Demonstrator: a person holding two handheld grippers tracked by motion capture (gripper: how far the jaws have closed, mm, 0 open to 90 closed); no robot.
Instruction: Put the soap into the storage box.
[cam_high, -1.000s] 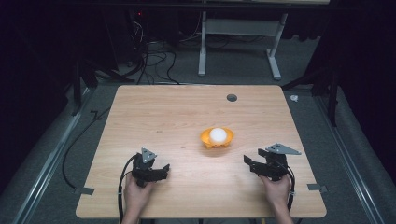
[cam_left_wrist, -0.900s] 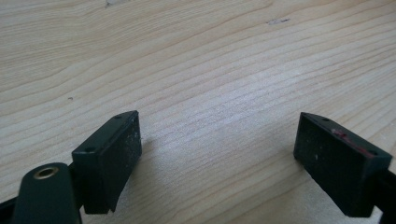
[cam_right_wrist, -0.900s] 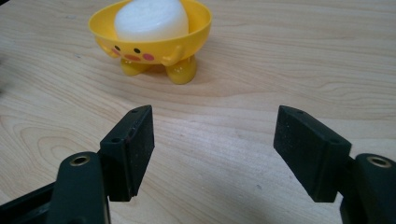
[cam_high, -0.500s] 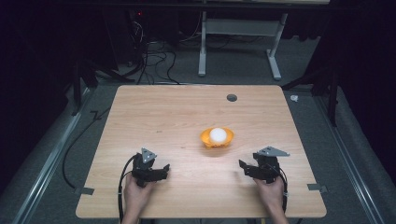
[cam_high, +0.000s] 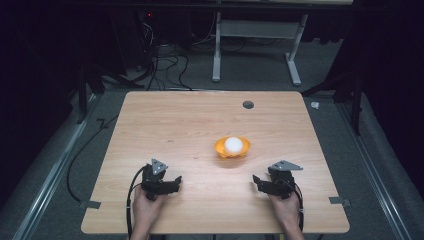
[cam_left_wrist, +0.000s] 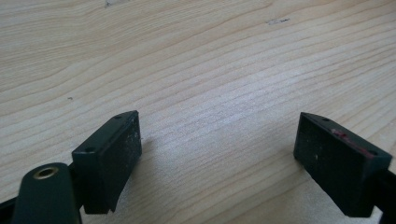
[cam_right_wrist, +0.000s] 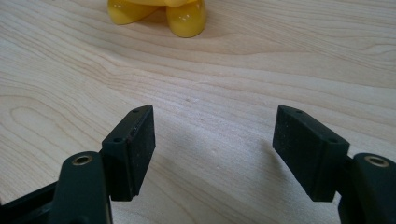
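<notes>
Wooden table, left gripper and right gripper resting low, jaws wide, empty.

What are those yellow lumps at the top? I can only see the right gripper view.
Observer: From above they belong to an orange-yellow holder standing on the wooden table.
Operator: Is anything in it?
Observer: Yes, a white ball sits on top.
Operator: Where's the other gripper?
Observer: The left gripper rests near the table's front edge, jaws apart over bare wood, across from the right gripper.
</notes>
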